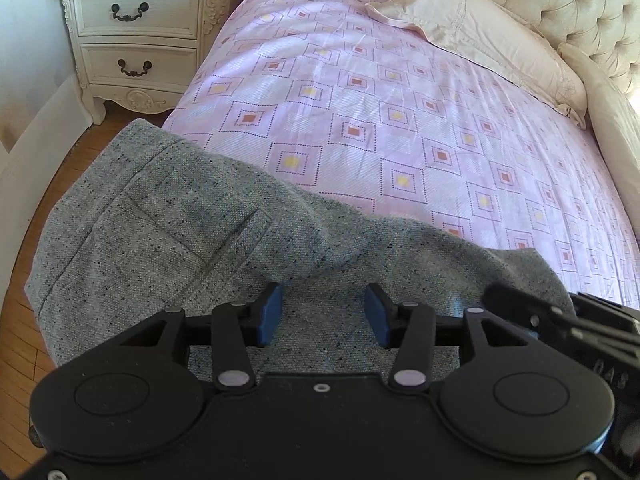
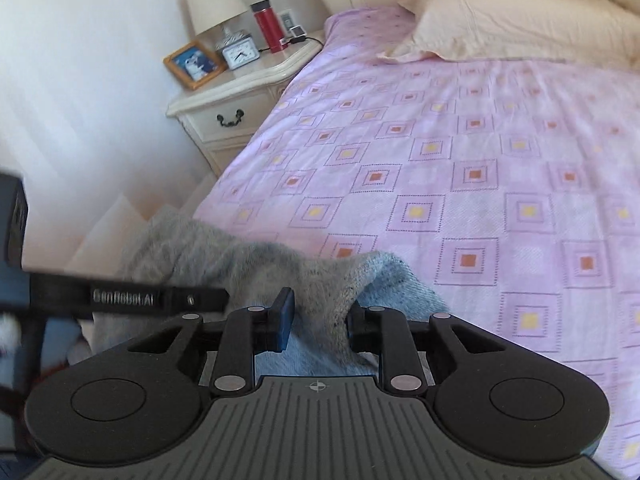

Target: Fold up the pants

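Grey flecked pants (image 1: 168, 216) lie over the near edge of the bed, partly hanging over its side. My left gripper (image 1: 323, 314) is open just above the grey cloth, its blue pads (image 1: 269, 314) apart with nothing between them. My right gripper (image 2: 318, 320) is also open; a raised fold of the pants (image 2: 320, 280) stands between its fingers, but the jaws are wide apart and do not pinch it. The right pad is partly hidden behind the cloth. The left gripper's black body (image 2: 120, 300) shows at the left of the right wrist view.
The bed has a pink patterned sheet (image 1: 400, 128), cream pillows (image 1: 472, 28) and a tufted headboard (image 1: 560, 4). A cream nightstand (image 1: 136, 40) stands beside the bed on the wood floor (image 1: 24, 340), carrying a lamp (image 2: 216, 0), clock (image 2: 238, 54), photo frame (image 2: 194, 64) and red flask (image 2: 270, 24).
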`<action>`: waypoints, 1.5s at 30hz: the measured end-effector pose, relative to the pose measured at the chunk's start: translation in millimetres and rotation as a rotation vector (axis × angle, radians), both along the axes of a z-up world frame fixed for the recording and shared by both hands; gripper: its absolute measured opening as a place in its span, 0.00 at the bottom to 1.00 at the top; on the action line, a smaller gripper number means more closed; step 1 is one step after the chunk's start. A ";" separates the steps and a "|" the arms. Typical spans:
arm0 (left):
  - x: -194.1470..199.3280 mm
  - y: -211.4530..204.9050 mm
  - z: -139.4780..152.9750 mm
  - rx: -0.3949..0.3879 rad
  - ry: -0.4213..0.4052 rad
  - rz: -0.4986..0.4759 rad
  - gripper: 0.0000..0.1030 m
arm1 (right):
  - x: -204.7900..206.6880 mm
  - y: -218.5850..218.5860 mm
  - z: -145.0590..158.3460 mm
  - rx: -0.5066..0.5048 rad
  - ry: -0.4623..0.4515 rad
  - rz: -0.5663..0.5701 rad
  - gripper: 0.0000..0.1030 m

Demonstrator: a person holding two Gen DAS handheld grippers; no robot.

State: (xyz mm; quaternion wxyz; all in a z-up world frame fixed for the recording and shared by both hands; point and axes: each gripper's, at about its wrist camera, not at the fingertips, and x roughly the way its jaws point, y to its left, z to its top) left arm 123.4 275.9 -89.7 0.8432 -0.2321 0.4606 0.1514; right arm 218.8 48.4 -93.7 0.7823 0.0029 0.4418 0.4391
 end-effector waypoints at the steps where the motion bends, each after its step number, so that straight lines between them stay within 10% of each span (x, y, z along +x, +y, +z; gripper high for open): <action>1: -0.4 -0.9 -0.1 0.005 -0.001 -0.003 0.54 | 3.4 1.4 -1.6 0.006 0.015 -0.003 0.23; 12: -1.3 -10.9 -3.3 0.094 -0.011 -0.055 0.53 | 47.7 -5.2 -22.9 0.055 0.119 -0.224 0.19; 17: -1.9 -8.5 -3.5 0.086 -0.017 -0.054 0.53 | 38.0 -39.5 6.0 0.099 -0.053 -0.376 0.21; 26: -1.9 -10.4 -1.8 0.118 -0.016 -0.038 0.50 | -34.4 -38.6 8.3 -0.191 -0.268 -0.169 0.14; 33: -3.8 -6.8 -1.6 0.138 -0.005 -0.009 0.38 | -1.3 -53.7 -4.4 -0.217 -0.231 -0.394 0.12; 45: -7.1 -43.2 18.6 0.234 -0.083 -0.164 0.40 | -111.1 -108.0 2.5 -0.344 0.028 -0.359 0.13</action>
